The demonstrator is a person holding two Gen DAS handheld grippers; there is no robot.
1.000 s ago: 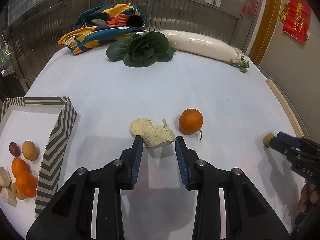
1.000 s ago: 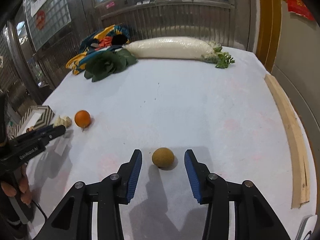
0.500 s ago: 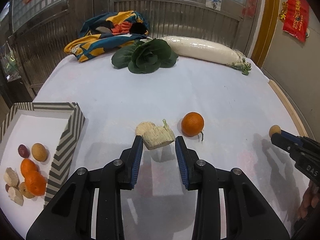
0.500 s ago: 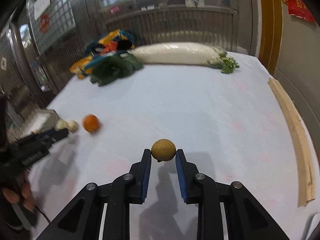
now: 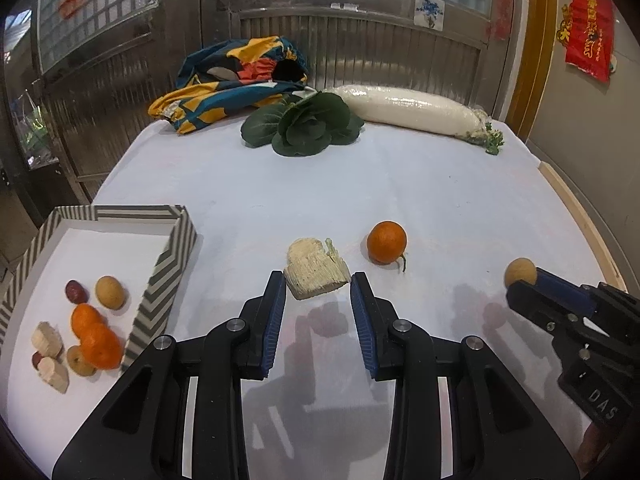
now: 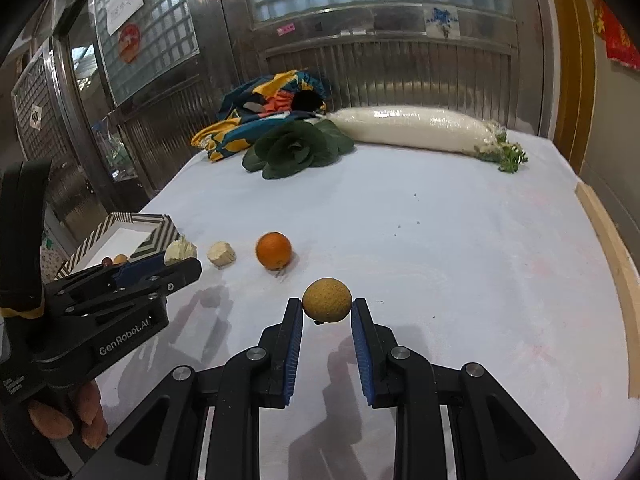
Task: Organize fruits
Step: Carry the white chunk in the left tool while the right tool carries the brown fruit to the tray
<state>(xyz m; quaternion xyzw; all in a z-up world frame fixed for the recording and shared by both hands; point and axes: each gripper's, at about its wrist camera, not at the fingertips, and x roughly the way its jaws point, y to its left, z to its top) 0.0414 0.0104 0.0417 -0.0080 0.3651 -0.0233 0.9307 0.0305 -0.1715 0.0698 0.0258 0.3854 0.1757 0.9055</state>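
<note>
a: what has the right hand-held gripper (image 6: 327,314) got?
b: a small round tan fruit (image 6: 327,300), rough-skinned, pinched between the two blue pads. its shadow falls on the white table (image 6: 440,240) below, so it looks lifted clear.
a: and the left hand-held gripper (image 5: 318,288)?
b: its jaws are clamped on a pale fibrous chunk (image 5: 316,270), one pad against each side. in the right wrist view the chunk sits at the tips, just in front of the box.
a: whether that chunk is off the table?
b: i cannot tell from either view.
a: where is the rest of the fruit?
b: one orange (image 5: 386,242) with a short stem lies on the table, just right of the held chunk and apart from it. a second pale chunk (image 6: 221,254) lies on the table between the left gripper tips and the orange.
a: and the box?
b: the striped cardboard box (image 5: 176,256) is at the left edge of the table. inside are two oranges (image 5: 96,338) touching each other, a tan fruit (image 5: 109,292), a dark red fruit (image 5: 73,291), and pale chunks (image 5: 50,354) at the near corner.
a: anything at the far end?
b: a long white radish (image 5: 416,114), a dark leafy green (image 5: 304,126) and a bunched colourful cloth (image 5: 236,80), all well apart from the fruit.
</note>
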